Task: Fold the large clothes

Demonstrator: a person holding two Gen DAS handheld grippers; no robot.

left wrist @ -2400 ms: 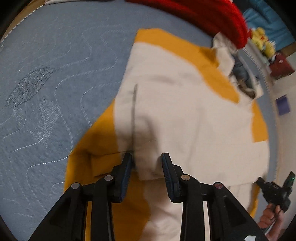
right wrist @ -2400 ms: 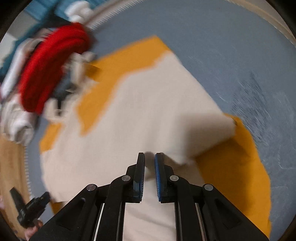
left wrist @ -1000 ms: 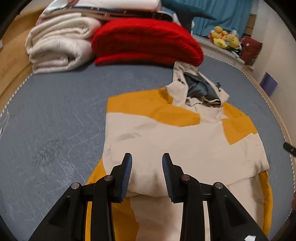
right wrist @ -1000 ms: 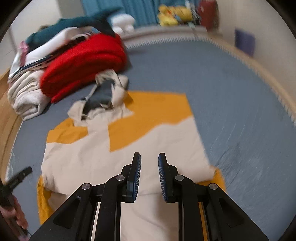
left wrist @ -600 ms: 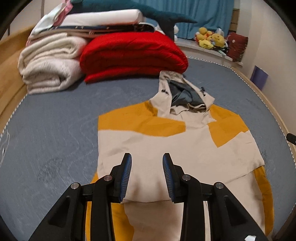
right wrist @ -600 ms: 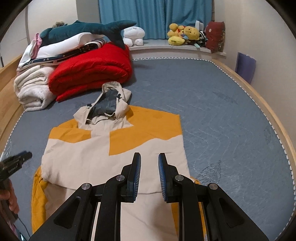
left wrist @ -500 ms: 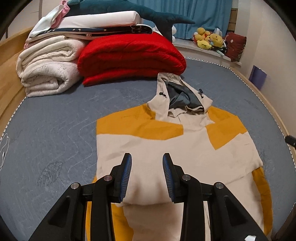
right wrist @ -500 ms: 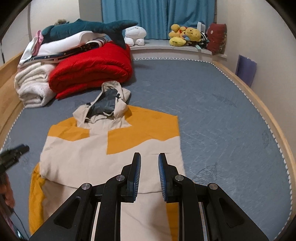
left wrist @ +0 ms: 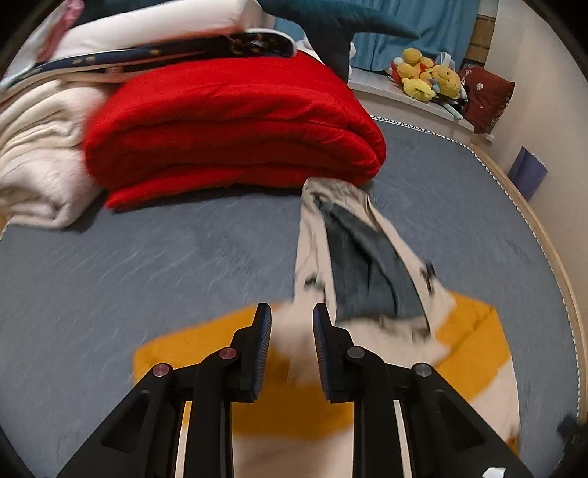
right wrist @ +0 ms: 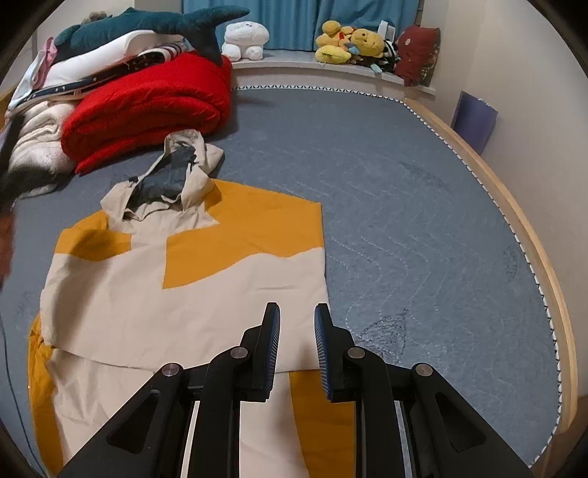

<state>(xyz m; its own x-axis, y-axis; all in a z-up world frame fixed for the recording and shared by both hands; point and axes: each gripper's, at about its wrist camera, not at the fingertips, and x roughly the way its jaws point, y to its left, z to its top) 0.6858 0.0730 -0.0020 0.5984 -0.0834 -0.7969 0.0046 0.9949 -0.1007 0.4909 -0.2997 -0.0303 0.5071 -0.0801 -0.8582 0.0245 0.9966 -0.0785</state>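
A cream and orange hooded jacket (right wrist: 176, 279) lies flat on the grey-blue quilted bed, sleeves folded in over the body, its hood (right wrist: 180, 172) with grey lining pointing at the far bedding. My right gripper (right wrist: 297, 323) is open and empty above the jacket's right lower edge. My left gripper (left wrist: 291, 323) is open and empty, hovering close over the jacket's collar (left wrist: 294, 342), just short of the hood (left wrist: 364, 268). The left wrist view is blurred by motion.
A folded red blanket (right wrist: 154, 106) and a rolled cream blanket (left wrist: 40, 165) lie behind the hood, with a teal shark plush (right wrist: 147, 25) on top. Plush toys (right wrist: 349, 44) sit on the far ledge. The wooden bed rim (right wrist: 529, 228) curves along the right.
My left gripper has moved forward and down from over the jacket's body to its collar near the hood. My right gripper has stayed nearly still and open.
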